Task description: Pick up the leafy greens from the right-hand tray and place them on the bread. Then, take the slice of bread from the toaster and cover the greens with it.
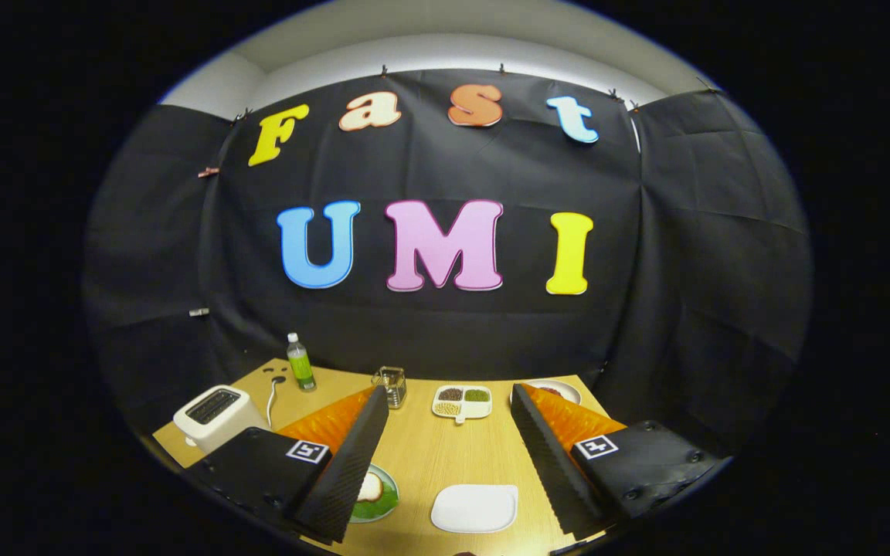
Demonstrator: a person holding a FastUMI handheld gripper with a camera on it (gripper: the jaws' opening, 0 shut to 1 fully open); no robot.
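We are holding the gripper (445,463) with fingers spread wide, gripping nothing — ahead of the white plate (474,508) we are counting one toaster (211,415), one bottle (300,362), one glass (391,384).

Legible text: none; the bottle (300,361) label is too small to read. Square coded markers (307,451) sit on the tool's (449,471) fingers; no words.

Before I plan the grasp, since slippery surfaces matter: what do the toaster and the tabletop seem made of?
The toaster, beyond the open gripper, looks like smooth cream plastic or painted metal; its even, soft sheen leaves that open. The tabletop looks like light wood or wood-look laminate, with faint grain lines and a matte finish.
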